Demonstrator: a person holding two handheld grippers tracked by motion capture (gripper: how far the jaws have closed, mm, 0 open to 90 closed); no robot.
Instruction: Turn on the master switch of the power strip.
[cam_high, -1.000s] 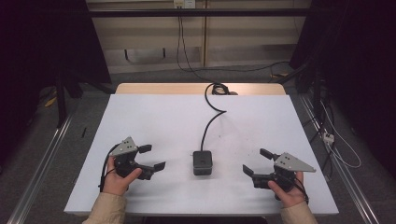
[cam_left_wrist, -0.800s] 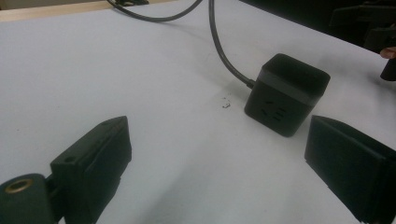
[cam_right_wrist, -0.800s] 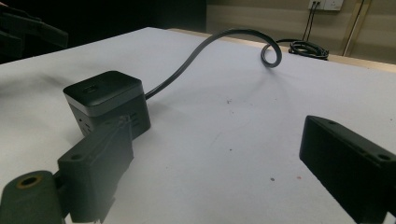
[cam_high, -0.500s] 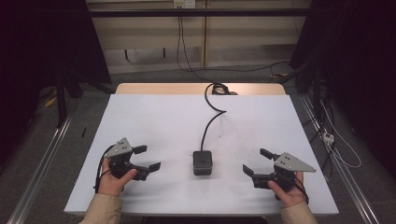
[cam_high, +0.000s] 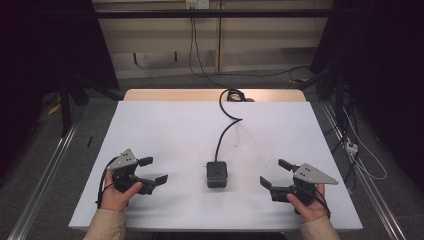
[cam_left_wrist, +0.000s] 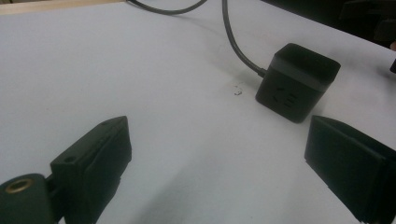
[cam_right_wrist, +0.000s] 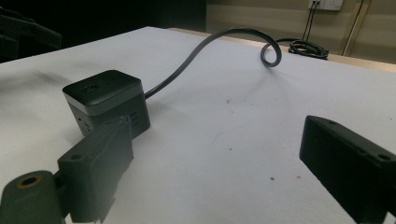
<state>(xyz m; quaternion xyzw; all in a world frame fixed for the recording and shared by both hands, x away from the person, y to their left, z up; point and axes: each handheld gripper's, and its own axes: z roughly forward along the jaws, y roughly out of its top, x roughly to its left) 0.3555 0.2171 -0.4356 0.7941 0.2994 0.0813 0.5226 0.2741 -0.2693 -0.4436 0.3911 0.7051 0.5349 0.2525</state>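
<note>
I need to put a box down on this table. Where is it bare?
The table is bare left of the cable and right of it. Crowded near the front: the cube sits between the left claw and right claw.

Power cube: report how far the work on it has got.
Nothing looks done: the power cube sits untouched on the white table, its cable trailing to the far edge. In hand: the left tool and right tool flank it, both open, both apart from it. Reaching and gripping remain.
</note>
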